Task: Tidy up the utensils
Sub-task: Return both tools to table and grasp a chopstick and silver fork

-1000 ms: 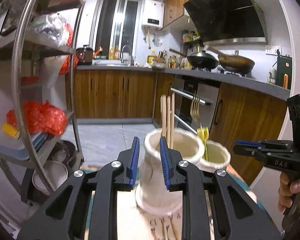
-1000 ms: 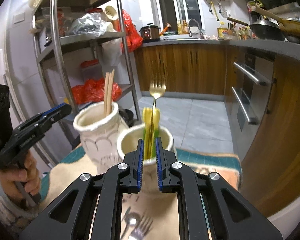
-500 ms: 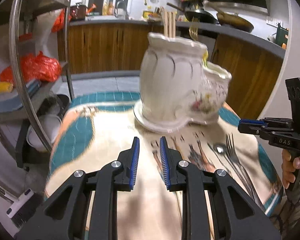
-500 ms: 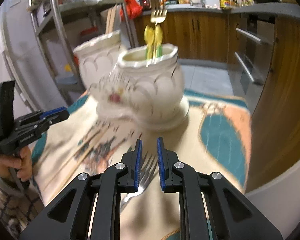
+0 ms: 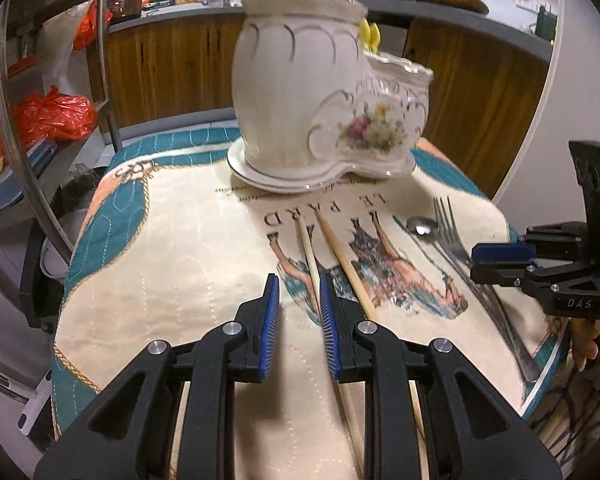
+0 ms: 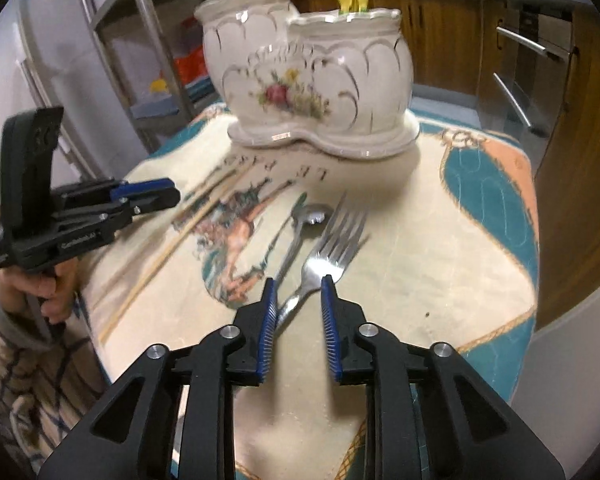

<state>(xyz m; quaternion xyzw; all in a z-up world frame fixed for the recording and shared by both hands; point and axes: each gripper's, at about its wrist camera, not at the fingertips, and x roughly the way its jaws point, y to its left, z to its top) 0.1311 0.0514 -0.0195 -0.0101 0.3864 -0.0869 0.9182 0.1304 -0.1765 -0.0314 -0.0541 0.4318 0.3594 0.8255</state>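
Fork (image 6: 332,240): lies on the printed cloth (image 6: 440,240), tines toward the holder at twelve o'clock, neck framed by the right gripper (image 6: 298,294). Its jaws have just been opening and stand apart, pads clear of the metal, nothing clamped. Best practice, as judged: lower until both pads straddle the narrow neck, close squarely, lift tines-up.

Spoon (image 6: 306,218): beside the fork at its ten o'clock, handles nearly touching low down; risk of pinching both, so keep the left pad between them.

Chopsticks (image 5: 332,248): two on the cloth, running from six toward twelve o'clock. Left gripper (image 5: 298,294) above them, jaws a small way apart, empty; the paler stick passes by the right pad. One stick per grasp seems safest.

Holder (image 6: 312,80): white ceramic, floral, two joined cups on one base, at twelve o'clock in both views.
- Taller cup: wooden chopsticks upright.
- Lower cup: gold fork and yellow-handled pieces; their type cannot be told.
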